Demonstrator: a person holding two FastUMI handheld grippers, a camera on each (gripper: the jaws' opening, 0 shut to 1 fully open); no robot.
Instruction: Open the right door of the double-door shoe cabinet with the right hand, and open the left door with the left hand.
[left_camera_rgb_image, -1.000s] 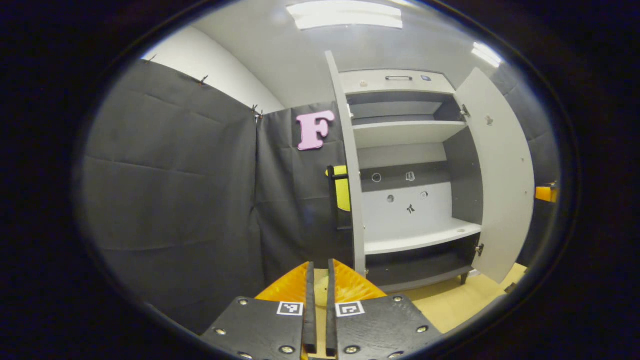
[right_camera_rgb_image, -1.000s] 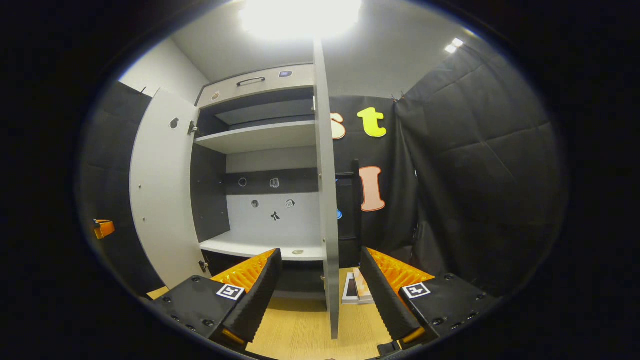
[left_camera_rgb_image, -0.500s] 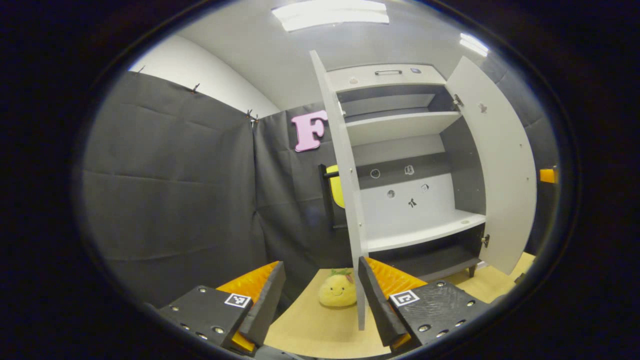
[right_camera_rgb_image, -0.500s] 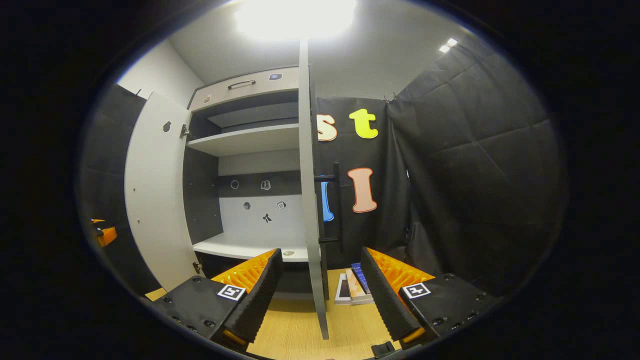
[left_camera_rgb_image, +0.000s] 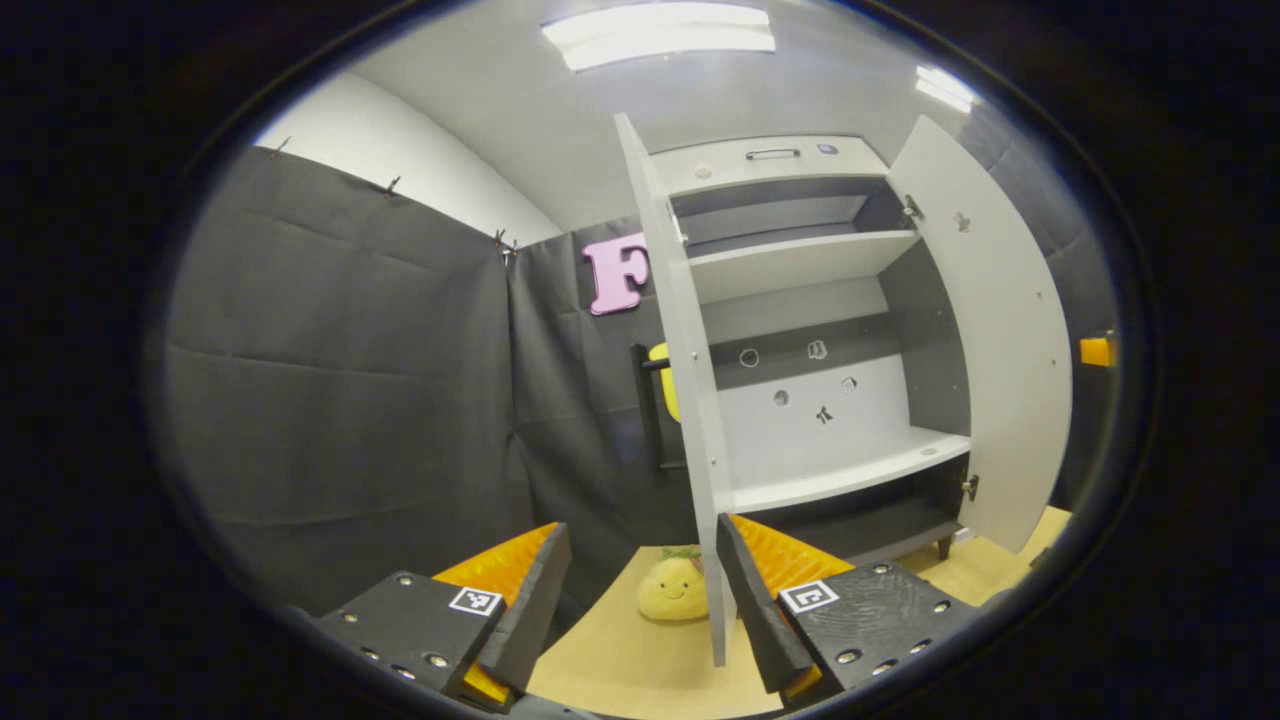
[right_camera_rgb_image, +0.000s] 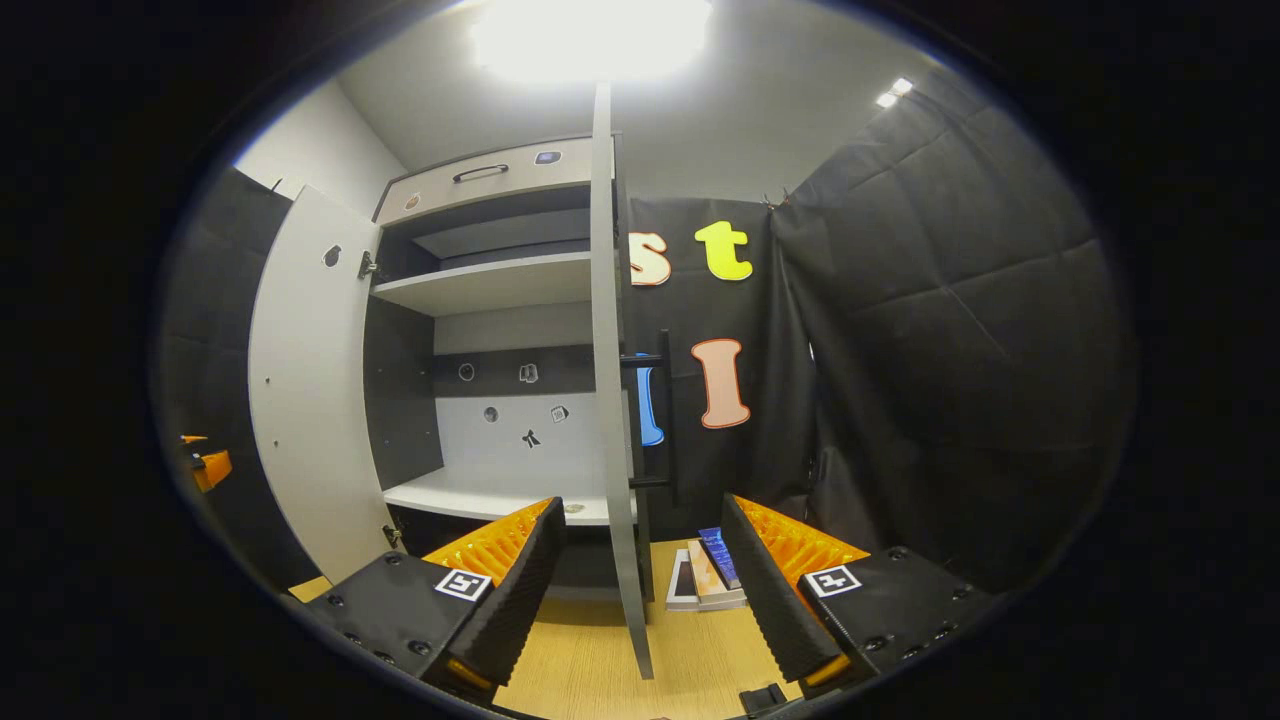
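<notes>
Shoe cabinet (left_camera_rgb_image: 815, 330) at right of centre in the left gripper view, both doors swung wide. Left door (left_camera_rgb_image: 683, 400) seen edge-on at centre, its lower edge between the spread fingers of the left gripper (left_camera_rgb_image: 640, 610), gripping nothing. Right door (left_camera_rgb_image: 1000, 330) at far right. Yellow plush toy (left_camera_rgb_image: 675, 588) on the wooden floor (left_camera_rgb_image: 620, 665), bottom centre. In the right gripper view, right door (right_camera_rgb_image: 612, 400) edge-on at centre; right gripper (right_camera_rgb_image: 640, 600) likewise open, empty. Books (right_camera_rgb_image: 705, 575) on the floor, lower centre.
</notes>
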